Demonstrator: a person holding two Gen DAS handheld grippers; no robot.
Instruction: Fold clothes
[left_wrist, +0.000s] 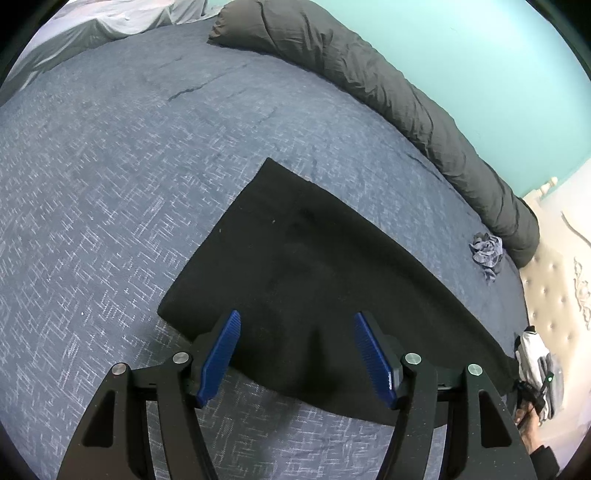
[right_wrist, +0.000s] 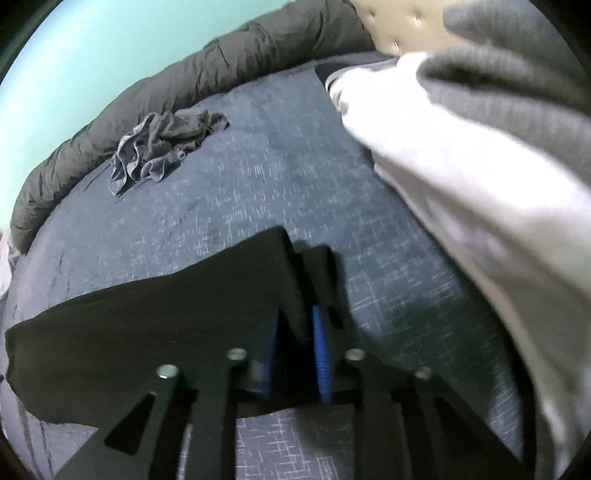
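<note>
- Hidden or unclear: the right wrist view is motion-blurred; the black garment (right_wrist: 147, 325) drapes over the right tongs (right_wrist: 295, 332), hiding the fingertips. A white and grey garment (right_wrist: 461, 155) fills that view's right side, cut off by the frame.
- Right tongs: clenched on a raised corner of the black garment.
- Left tongs (left_wrist: 295, 354): released, blue pads (left_wrist: 218, 358) wide apart over the garment's near edge — contact cannot be told.
- Black garment lies flat on the blue bedspread (left_wrist: 110, 184); in the left wrist view its long axis runs diagonally, upper left to lower right.
- A crumpled grey cloth (left_wrist: 487, 253) sits beside the rolled dark duvet (left_wrist: 388, 85).
</note>
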